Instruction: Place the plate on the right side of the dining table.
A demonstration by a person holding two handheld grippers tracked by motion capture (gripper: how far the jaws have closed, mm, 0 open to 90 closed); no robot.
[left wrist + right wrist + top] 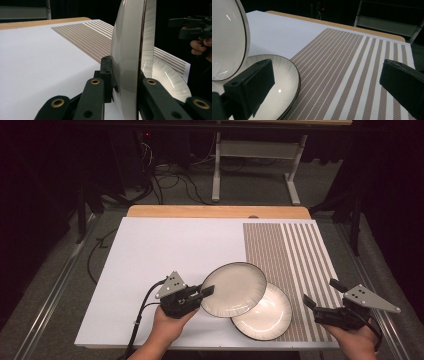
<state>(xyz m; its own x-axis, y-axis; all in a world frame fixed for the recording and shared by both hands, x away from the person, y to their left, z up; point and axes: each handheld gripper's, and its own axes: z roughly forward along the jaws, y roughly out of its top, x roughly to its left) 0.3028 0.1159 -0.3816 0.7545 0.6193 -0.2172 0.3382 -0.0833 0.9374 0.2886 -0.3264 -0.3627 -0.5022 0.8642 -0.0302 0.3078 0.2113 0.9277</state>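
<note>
— Holding anything, those plates?
— Both bare; the left tool (209, 291) is clamped on the rim of the upper plate (233, 289), lifted and tilted over the lower plate (265, 315), which lies flat on the worktop (165, 250) (partly on the striped mat (295, 255)).
— And the right tool (320, 292)?
— Jaws wide, gripping nothing, just beside the lower plate; the left gripper view shows the pads pinching that rim edge-on.
</note>
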